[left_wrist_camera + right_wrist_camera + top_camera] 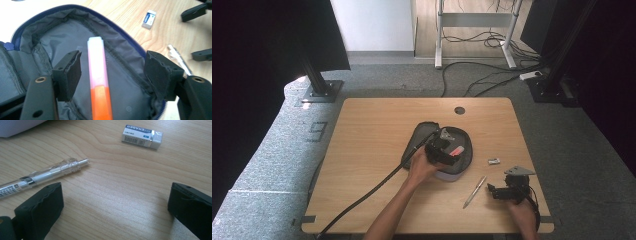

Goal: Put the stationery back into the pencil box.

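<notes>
Orange highlighter: lying loose inside the open pencil case, between your left gripper's parted pads.
Risk: you are lifting; a pad catching the lining drags it out.
Right gripper: gaping wide over the surface, beside the pen.

On the tabletop, your open case lies near the middle with the highlighter in it, between the left gripper's jaws. At the case's 3 o'clock lies the eraser; at its 4 o'clock the pen, with your right gripper just right of it.
</notes>
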Demonstrator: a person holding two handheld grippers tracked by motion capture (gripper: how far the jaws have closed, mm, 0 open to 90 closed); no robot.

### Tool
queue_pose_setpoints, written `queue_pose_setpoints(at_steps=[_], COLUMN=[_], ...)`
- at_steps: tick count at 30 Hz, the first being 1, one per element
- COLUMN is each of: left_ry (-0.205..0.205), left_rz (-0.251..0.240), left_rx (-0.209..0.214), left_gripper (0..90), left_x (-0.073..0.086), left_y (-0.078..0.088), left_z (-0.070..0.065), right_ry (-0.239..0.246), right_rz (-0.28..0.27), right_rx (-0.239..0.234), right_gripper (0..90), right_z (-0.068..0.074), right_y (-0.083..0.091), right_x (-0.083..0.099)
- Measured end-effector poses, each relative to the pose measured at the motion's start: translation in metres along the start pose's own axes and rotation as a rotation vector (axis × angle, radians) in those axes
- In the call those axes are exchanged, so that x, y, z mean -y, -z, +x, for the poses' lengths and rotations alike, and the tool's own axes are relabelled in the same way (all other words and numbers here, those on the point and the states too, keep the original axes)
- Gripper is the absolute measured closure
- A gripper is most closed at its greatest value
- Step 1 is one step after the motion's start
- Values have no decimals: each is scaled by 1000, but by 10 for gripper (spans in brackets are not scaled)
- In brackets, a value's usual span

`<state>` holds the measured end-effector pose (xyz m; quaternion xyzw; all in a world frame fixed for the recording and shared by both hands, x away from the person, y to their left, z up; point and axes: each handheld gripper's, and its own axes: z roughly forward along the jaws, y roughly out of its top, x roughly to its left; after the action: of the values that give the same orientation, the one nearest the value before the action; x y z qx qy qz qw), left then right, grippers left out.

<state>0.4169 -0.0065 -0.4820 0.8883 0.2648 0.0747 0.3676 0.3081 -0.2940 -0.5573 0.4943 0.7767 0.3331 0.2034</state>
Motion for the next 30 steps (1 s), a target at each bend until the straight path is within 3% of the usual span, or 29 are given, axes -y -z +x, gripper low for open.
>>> queue_pose_setpoints(at_steps=[6, 14, 19, 30], left_ry=[-14, -44, -36, -83], left_rz=[-12, -13, -41, -35], left_rx=[28, 16, 42, -11], left_gripper=[220, 142, 134, 51], left_x=[-2, 2, 5, 19], left_y=[16, 34, 45, 66], left_z=[-6, -14, -16, -23], right_ry=[0, 0, 0, -1], right_rz=[0, -1, -1, -1], right_rx=[0, 1, 1, 1], right_gripper=[0, 0, 0, 0], right_z=[0, 0, 0, 0], right_y=[0, 0, 0, 0], right_x=[0, 0, 0, 0])
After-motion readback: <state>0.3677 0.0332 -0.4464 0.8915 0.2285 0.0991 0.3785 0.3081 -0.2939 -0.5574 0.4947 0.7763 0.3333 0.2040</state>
